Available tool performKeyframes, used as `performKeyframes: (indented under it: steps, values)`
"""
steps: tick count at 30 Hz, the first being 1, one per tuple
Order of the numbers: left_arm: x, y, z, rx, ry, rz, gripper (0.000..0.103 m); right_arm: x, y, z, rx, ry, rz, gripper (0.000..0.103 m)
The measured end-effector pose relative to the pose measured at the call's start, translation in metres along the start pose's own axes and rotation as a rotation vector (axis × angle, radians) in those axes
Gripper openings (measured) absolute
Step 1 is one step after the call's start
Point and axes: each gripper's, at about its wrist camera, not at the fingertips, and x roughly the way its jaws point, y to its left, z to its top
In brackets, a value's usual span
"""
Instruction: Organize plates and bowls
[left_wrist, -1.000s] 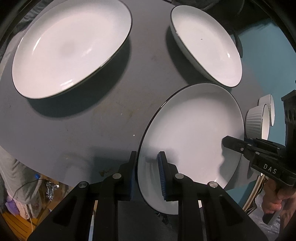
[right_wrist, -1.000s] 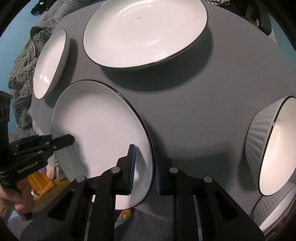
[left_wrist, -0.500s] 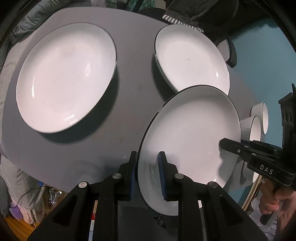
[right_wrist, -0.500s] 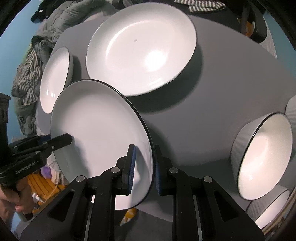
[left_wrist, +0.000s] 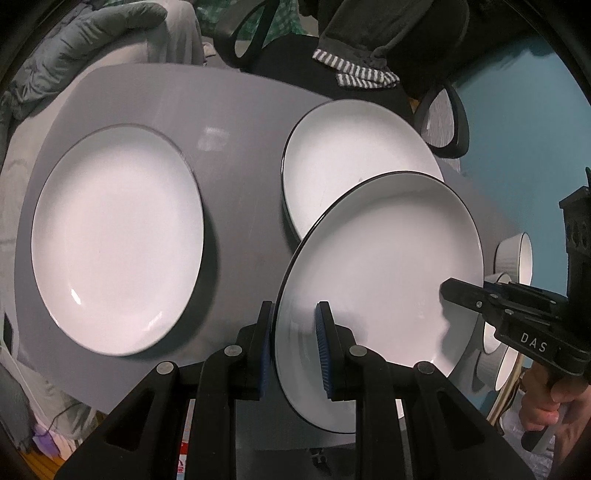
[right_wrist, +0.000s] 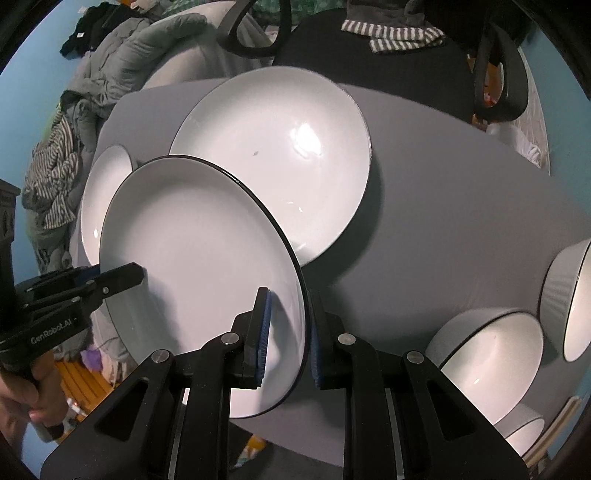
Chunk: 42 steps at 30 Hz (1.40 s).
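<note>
A white plate with a thin black rim (left_wrist: 384, 273) is held in the air above the grey table by both grippers, one on each side of its rim; it also shows in the right wrist view (right_wrist: 195, 258). My left gripper (left_wrist: 295, 332) is shut on its left edge. My right gripper (right_wrist: 286, 325) is shut on its right edge. The held plate partly overlaps a second plate (left_wrist: 347, 155) on the table behind it. A third plate (left_wrist: 114, 240) lies at the table's left.
Ribbed white bowls (right_wrist: 491, 347) stand on the table's right side, with more at the edge (right_wrist: 576, 299). A dark chair with striped cloth (right_wrist: 391, 33) and piled clothes (right_wrist: 122, 55) lie beyond the grey table (right_wrist: 461, 206).
Both grippers have lifted the held plate higher and carried it back over the second plate, which it now overlaps. More of the table and the room behind shows.
</note>
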Motion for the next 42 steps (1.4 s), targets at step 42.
performKeyframes:
  steps: [42]
  values:
    - [0.036, -0.012, 0.091, 0.112, 0.066, 0.124, 0.024, 0.022, -0.020, 0.090, 0.110, 0.044, -0.012, 0.020]
